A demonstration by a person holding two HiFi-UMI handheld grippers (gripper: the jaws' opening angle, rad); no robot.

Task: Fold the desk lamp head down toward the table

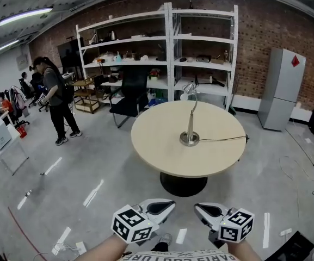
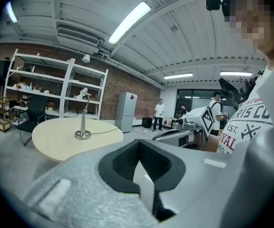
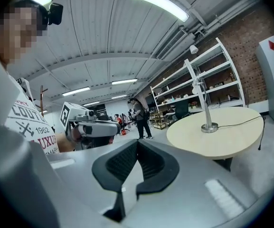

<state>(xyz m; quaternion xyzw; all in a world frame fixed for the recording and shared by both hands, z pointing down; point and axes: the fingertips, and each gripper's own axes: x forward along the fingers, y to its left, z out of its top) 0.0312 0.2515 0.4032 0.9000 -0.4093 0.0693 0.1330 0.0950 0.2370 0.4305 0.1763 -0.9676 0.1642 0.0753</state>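
A silver desk lamp (image 1: 189, 129) stands upright near the middle of the round beige table (image 1: 157, 145), with its small head (image 1: 189, 89) up at the top of a thin stem. Its black cord (image 1: 222, 139) runs off to the right. In the head view both grippers are low, well short of the table: my left gripper (image 1: 169, 204) and right gripper (image 1: 198, 207) sit side by side, both shut with nothing in them. The lamp (image 2: 83, 122) shows far off to the left in the left gripper view, and the lamp (image 3: 205, 112) far off to the right in the right gripper view.
White metal shelves (image 1: 167, 53) line the brick wall behind the table, with a black office chair (image 1: 128, 94) in front of them. A grey fridge (image 1: 282, 88) stands at the right. A person (image 1: 56, 99) stands on the grey floor at the left.
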